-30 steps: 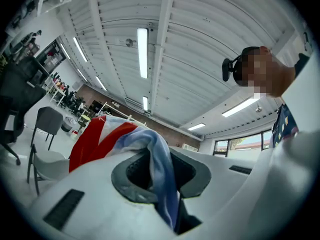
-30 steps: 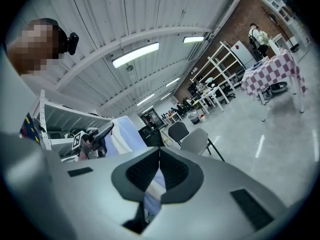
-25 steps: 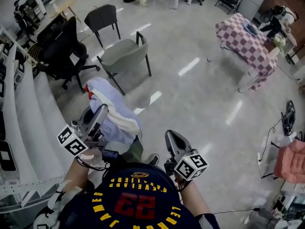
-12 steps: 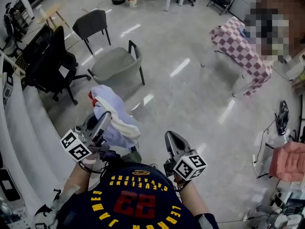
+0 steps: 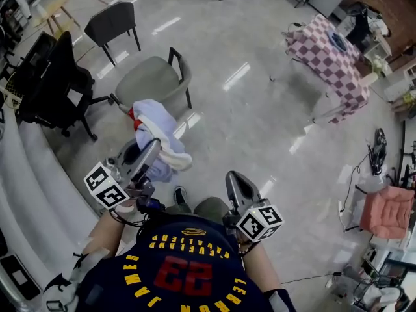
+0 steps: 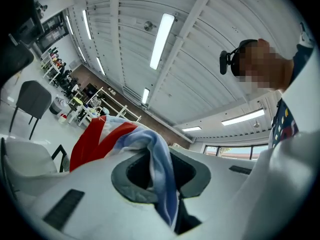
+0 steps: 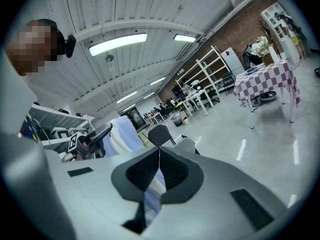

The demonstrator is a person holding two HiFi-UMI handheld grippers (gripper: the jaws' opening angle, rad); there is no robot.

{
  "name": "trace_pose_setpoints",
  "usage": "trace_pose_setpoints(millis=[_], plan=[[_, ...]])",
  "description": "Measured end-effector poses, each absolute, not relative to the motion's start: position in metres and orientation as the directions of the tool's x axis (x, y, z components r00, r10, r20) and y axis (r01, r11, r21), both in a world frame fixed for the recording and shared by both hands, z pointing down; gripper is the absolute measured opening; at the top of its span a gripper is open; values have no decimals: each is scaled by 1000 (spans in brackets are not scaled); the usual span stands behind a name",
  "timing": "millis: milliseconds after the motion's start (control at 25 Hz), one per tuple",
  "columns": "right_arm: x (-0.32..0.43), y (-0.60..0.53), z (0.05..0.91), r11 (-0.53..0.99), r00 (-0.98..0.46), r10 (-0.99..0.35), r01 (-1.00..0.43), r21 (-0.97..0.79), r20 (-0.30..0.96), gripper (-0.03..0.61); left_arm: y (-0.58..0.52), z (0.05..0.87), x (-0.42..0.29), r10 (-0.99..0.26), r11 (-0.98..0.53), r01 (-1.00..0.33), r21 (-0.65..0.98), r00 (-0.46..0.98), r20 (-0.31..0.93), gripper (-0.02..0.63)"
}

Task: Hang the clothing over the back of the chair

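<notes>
We hold the left tool (image 5: 153,149) clamped on a fold of the clothing (image 5: 155,122), a pale blue garment with white and red parts. It hangs bunched off the jaws above the glossy floor (image 5: 247,122). The right tool (image 5: 233,177) sits at 3 o'clock of the left, apart from the cloth, with its jaws narrow and meeting at the tips.

From the garment, the grey armchair (image 5: 146,80) stands just beyond at 12 o'clock, and in the head view its near edge meets the bundle. A black office chair (image 5: 58,77) crowds in at 10 o'clock of the armchair, and a dark side chair (image 5: 112,21) stands farther off at 11. The checkered surface (image 5: 328,44) is well apart at 2 o'clock.
</notes>
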State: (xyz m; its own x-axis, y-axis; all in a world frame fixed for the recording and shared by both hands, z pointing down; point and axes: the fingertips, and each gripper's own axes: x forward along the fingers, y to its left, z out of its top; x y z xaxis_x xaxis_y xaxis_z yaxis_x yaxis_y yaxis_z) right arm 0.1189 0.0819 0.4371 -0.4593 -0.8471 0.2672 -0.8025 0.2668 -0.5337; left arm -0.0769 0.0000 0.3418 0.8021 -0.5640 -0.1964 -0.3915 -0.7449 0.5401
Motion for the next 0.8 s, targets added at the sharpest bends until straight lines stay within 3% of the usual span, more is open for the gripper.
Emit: trace_pose_setpoints(millis=[280,800], plan=[[128,22,458,249,-462,-844,-788,-563,273,9,-64,356,-68,-574,-730,-409,547,802,-166,58],[148,-140,453,432,-656,-723,-674,-599,217,9,-185,364,-39,-717,-617,-554,559,688,-109,58]])
